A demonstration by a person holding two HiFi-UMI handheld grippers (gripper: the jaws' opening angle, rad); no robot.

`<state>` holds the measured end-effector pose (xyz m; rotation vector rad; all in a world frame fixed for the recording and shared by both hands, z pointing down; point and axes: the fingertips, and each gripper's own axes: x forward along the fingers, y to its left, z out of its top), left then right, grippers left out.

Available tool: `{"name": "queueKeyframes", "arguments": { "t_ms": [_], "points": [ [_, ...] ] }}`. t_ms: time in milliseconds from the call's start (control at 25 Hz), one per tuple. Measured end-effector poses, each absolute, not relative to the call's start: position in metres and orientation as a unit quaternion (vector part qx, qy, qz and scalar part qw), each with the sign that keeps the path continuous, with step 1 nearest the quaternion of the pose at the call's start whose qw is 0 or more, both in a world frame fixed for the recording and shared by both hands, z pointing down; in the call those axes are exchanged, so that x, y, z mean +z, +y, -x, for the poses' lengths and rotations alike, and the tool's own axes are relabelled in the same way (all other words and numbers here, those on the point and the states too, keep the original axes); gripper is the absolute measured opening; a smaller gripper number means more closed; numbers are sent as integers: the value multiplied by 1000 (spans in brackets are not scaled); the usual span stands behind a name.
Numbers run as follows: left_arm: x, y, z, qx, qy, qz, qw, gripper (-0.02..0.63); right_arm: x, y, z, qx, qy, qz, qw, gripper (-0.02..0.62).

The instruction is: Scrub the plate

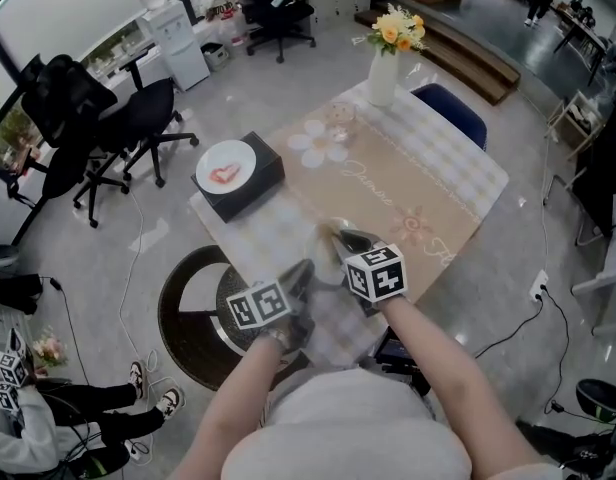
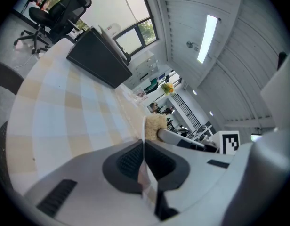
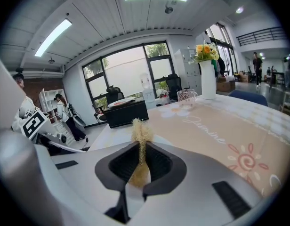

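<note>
A white plate point(image 1: 226, 165) with a red smear lies on a black box point(image 1: 250, 190) at the table's left side; the plate point(image 3: 120, 100) also shows far off in the right gripper view. My right gripper point(image 1: 335, 238) point(image 3: 141, 149) hovers near the table's front edge, shut on a tan fibrous scrubber point(image 3: 140, 132). Just left of it my left gripper point(image 1: 304, 270) point(image 2: 144, 144) has its jaws pressed together with nothing seen between them. The scrubber point(image 2: 155, 123) pokes up just beyond the left jaws. Both grippers are well short of the plate.
A beige and checked cloth point(image 1: 388, 183) covers the table. A white vase of flowers point(image 1: 385, 68) and a small glass point(image 1: 340, 114) stand at the far end. Office chairs point(image 1: 118, 128) are to the left, a blue chair point(image 1: 458, 113) behind. A person sits on the floor point(image 1: 48, 423).
</note>
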<state>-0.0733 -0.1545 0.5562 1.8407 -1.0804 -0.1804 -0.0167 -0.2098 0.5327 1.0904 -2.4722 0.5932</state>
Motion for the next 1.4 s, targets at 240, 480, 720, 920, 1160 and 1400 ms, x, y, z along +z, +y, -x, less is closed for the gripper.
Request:
{"name": "queueKeyframes", "arguments": {
  "t_ms": [240, 480, 720, 920, 1160, 1400],
  "points": [
    [556, -155, 72, -74, -442, -755, 479, 17, 536, -216, 3, 214, -864, -412, 195, 41],
    [557, -155, 73, -74, -441, -757, 476, 17, 543, -221, -14, 218, -849, -437, 203, 41],
    [556, -154, 73, -75, -440, -759, 475, 17, 546, -224, -29, 218, -836, -458, 208, 41],
    [556, -154, 72, -76, -439, -759, 475, 17, 547, -227, -43, 221, -823, -479, 208, 41],
    [556, -154, 72, -76, -437, -759, 476, 17, 548, -229, -58, 214, -807, -504, 220, 41],
    [556, -154, 72, -76, -435, -760, 476, 17, 522, -228, -54, 215, -828, -493, 159, 41]
  ]
}}
